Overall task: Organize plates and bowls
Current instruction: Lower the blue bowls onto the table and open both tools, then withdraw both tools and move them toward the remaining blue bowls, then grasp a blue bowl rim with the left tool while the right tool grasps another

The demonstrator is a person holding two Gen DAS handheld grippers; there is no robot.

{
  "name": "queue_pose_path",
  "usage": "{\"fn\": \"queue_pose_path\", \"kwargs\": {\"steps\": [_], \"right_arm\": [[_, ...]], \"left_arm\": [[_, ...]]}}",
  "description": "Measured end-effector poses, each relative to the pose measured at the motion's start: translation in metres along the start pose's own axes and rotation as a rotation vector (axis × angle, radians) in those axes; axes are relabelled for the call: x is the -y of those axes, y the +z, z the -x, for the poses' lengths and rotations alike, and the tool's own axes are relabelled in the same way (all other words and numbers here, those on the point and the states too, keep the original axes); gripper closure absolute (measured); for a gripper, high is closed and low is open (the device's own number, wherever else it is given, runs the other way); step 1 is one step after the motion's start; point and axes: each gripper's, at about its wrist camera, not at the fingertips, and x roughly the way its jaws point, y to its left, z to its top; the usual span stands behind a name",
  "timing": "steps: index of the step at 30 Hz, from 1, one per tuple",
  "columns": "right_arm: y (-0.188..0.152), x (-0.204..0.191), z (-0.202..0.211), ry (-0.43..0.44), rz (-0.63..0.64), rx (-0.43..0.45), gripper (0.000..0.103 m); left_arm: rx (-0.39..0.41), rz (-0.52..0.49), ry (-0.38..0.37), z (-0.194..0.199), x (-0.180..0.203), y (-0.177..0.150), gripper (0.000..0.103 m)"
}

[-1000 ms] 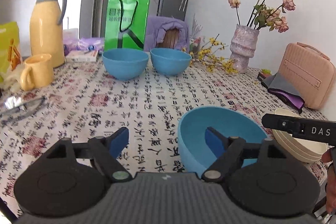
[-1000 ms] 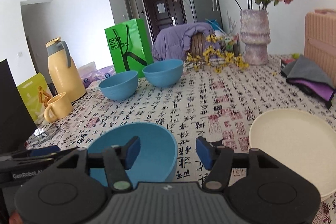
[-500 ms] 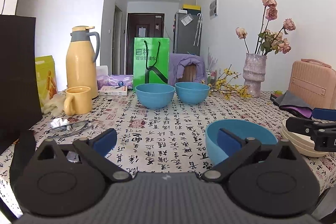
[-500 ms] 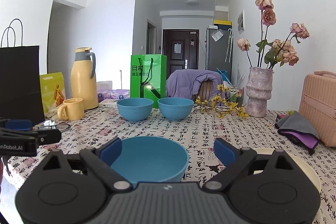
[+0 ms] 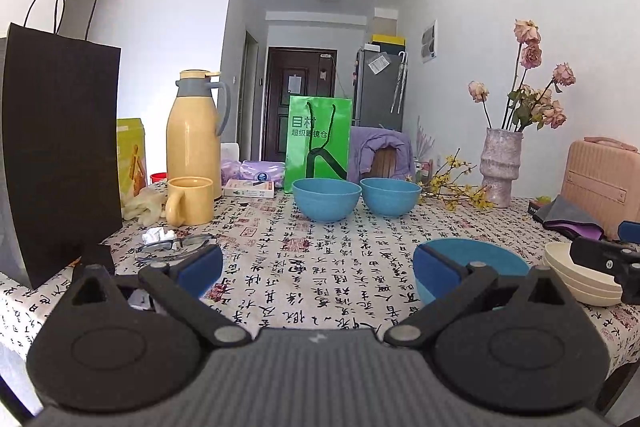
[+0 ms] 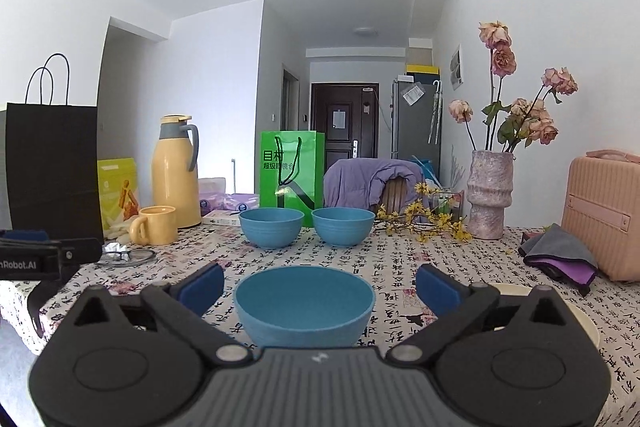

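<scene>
Near blue bowl point(image 6: 304, 301) sits centred just ahead of the right gripper point(image 6: 318, 287), jaws just spread wide, empty; left gripper point(image 5: 316, 265) farther

3 blue bowls point(image 6: 304, 303), cream plates point(image 5: 576, 279), black-script white tablecloth point(image 6: 400, 267), yellow mug point(image 6: 158, 225).

Matt blue bowl point(image 6: 304, 303), glossy yellow flask point(image 5: 193, 131), printed cloth tablecloth point(image 5: 320, 267), rough vase point(image 6: 490, 201)
</scene>
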Motion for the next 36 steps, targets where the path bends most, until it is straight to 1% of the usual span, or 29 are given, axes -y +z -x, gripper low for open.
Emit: {"fn": "queue_pose_path", "kwargs": {"steps": [3, 10, 12, 17, 20, 24, 27, 29, 32, 36], "right_arm": [[0.0, -0.002, 0.001, 0.003, 0.008, -0.001, 0.001], [0.003, 0.0, -0.012, -0.001, -0.001, -0.01, 0.001], [0.005, 0.002, -0.017, -0.002, -0.017, -0.014, 0.001], [0.015, 0.008, -0.031, 0.031, -0.058, -0.012, 0.001], [0.025, 0.013, -0.046, 0.049, -0.095, -0.03, 0.001], [0.046, 0.02, -0.078, 0.085, -0.154, -0.072, 0.002], [0.063, 0.026, -0.108, 0.115, -0.211, -0.114, 0.002], [0.076, 0.03, -0.132, 0.15, -0.252, -0.138, 0.003], [0.096, 0.033, -0.176, 0.183, -0.289, -0.18, 0.007], [0.114, 0.034, -0.233, 0.213, -0.306, -0.227, 0.009]], "left_arm": [[-0.002, 0.004, 0.0, -0.001, 0.0, 0.0, 0.0], [-0.013, -0.011, 0.0, -0.014, 0.0, 0.003, 0.0], [-0.013, -0.012, 0.004, -0.019, 0.0, 0.005, 0.0], [-0.003, -0.023, 0.006, -0.034, 0.0, 0.014, 0.0], [-0.003, -0.023, 0.008, -0.049, -0.003, 0.021, 0.0], [-0.012, 0.002, 0.01, -0.081, -0.012, 0.035, 0.0], [-0.056, 0.006, 0.016, -0.114, -0.02, 0.05, 0.0], [-0.074, 0.008, 0.004, -0.137, -0.025, 0.059, 0.0], [-0.118, 0.031, 0.008, -0.177, -0.034, 0.075, 0.0], [-0.129, 0.029, 0.006, -0.219, -0.04, 0.089, 0.0]]}}
